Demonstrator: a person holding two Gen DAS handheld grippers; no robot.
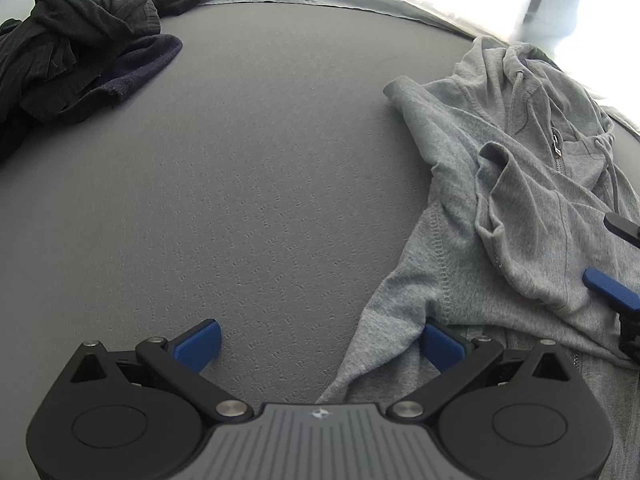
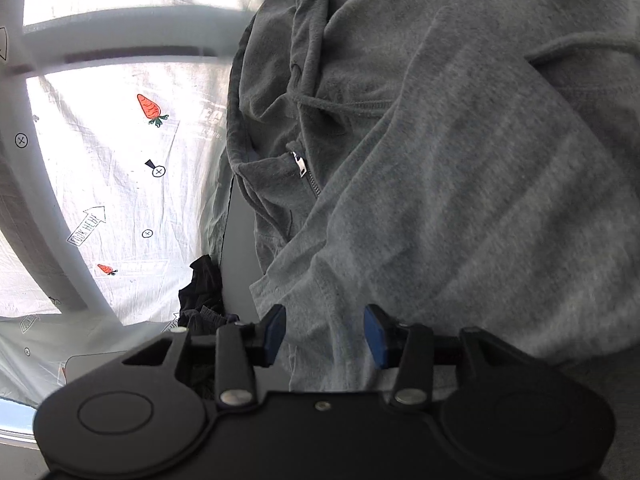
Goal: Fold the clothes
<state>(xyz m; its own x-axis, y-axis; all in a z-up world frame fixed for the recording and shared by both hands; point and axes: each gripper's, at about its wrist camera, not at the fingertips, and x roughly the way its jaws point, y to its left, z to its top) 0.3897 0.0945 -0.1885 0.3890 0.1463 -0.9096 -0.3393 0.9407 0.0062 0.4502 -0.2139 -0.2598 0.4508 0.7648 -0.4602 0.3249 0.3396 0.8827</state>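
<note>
A light grey zip hoodie [image 1: 520,184] lies crumpled on the grey surface at the right of the left wrist view, hood toward the far edge. My left gripper [image 1: 320,344] is open, low over the surface; a corner of the hoodie's hem lies between its blue pads, against the right pad [image 1: 440,346]. The right gripper's blue fingertip [image 1: 610,290] shows at the right edge over the hoodie. In the right wrist view the hoodie [image 2: 460,180] fills the frame. My right gripper [image 2: 325,334] is open, its pads astride a fold of the grey fabric.
A heap of dark clothes [image 1: 80,40] sits at the far left of the grey surface [image 1: 260,180]; it also shows in the right wrist view [image 2: 202,292]. A white sheet printed with carrots [image 2: 120,160] lies beyond the surface's edge, with a white rail across it.
</note>
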